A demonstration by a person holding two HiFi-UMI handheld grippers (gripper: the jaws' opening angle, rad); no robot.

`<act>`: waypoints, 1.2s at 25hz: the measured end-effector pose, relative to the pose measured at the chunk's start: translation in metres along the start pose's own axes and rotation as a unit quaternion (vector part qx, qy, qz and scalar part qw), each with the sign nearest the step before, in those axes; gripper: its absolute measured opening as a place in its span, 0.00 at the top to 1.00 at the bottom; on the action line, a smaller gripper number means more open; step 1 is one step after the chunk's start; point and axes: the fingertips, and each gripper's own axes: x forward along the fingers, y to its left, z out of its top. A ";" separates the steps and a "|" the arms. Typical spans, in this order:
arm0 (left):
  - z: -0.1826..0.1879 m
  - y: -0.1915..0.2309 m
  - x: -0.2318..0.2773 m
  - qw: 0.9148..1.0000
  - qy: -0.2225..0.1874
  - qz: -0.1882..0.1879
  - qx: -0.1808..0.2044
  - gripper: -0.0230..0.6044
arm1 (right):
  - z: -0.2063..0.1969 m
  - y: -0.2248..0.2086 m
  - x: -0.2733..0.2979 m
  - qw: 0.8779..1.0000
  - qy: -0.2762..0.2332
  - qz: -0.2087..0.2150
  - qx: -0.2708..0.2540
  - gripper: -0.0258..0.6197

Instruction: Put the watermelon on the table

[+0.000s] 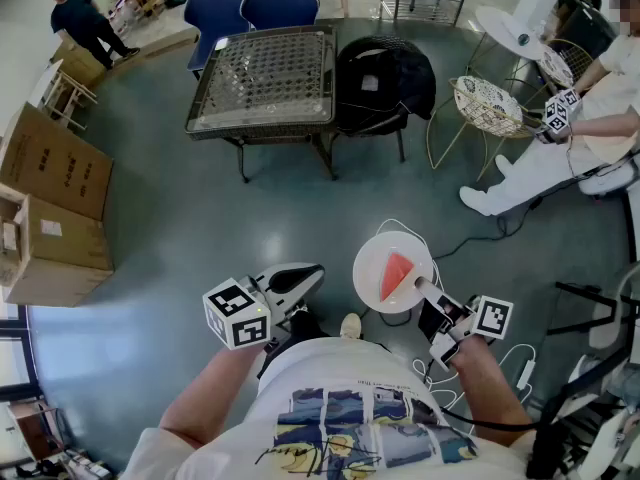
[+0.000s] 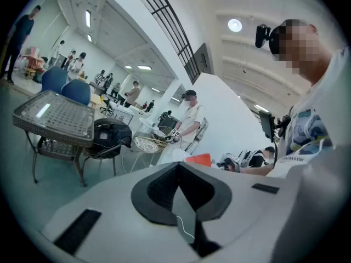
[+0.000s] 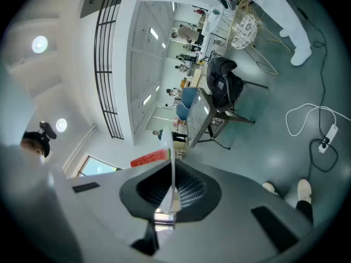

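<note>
Grips a white plate (image 1: 372,260) by its near rim in the right tool (image 1: 424,290), jaws pinched shut on the thin edge, with the watermelon (image 1: 396,276) slice lying flat on top. Appears to carry the fruit this way to spare the soft flesh any squeeze, plate level to stop the slice sliding off. Carries the left tool (image 1: 312,272) alongside, jaws together on nothing, tipped slightly downward and just clear of the plate, seemingly spare for now. Stands well apart from the table (image 1: 260,73), its gridded top bare and its near edge square to the approach. Faces open grey floor (image 1: 200,228) straight ahead, room enough for a direct walk. Needs care to the right of that line, with a black chair (image 1: 385,83) draped in dark fabric just beside the table's right edge. Has two blue chairs (image 1: 250,3) tucked against the far side, leaving the near edge as the likely place to set the plate down. Shows cardboard boxes (image 1: 50,198) well off to the left, a seated person in white (image 1: 560,158) and a wire chair (image 1: 487,105) to the right, and a power strip (image 3: 328,131) with its white cable on the floor close to the feet, a likely snag at the first step
</note>
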 end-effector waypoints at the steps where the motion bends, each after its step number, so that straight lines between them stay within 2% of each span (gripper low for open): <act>1: -0.001 -0.003 -0.002 1.000 0.001 0.006 0.004 0.95 | -0.004 0.000 -0.003 1.000 0.003 0.001 0.000 0.94; 5: -0.002 -0.007 -0.011 0.999 -0.005 0.039 0.020 0.95 | -0.012 -0.002 -0.012 1.000 0.012 -0.001 0.003 0.94; 8: 0.001 -0.001 -0.020 0.998 -0.021 0.063 0.007 0.95 | -0.009 -0.003 -0.012 1.000 0.022 0.001 -0.003 0.94; 14: 0.006 0.000 -0.034 0.996 -0.028 0.085 0.009 0.95 | -0.006 -0.001 0.002 0.999 0.040 0.011 -0.005 0.94; 19: 0.013 0.010 -0.042 0.995 -0.036 0.089 0.005 0.95 | -0.002 -0.005 0.027 0.998 0.055 0.012 -0.002 0.94; 25: 0.034 0.053 -0.047 0.995 -0.041 0.086 0.011 0.95 | 0.014 -0.010 0.083 0.998 0.064 0.007 -0.004 0.94; 30: 0.068 0.115 -0.067 0.995 -0.048 0.082 0.013 0.95 | 0.026 -0.003 0.156 0.998 0.068 -0.005 -0.010 0.94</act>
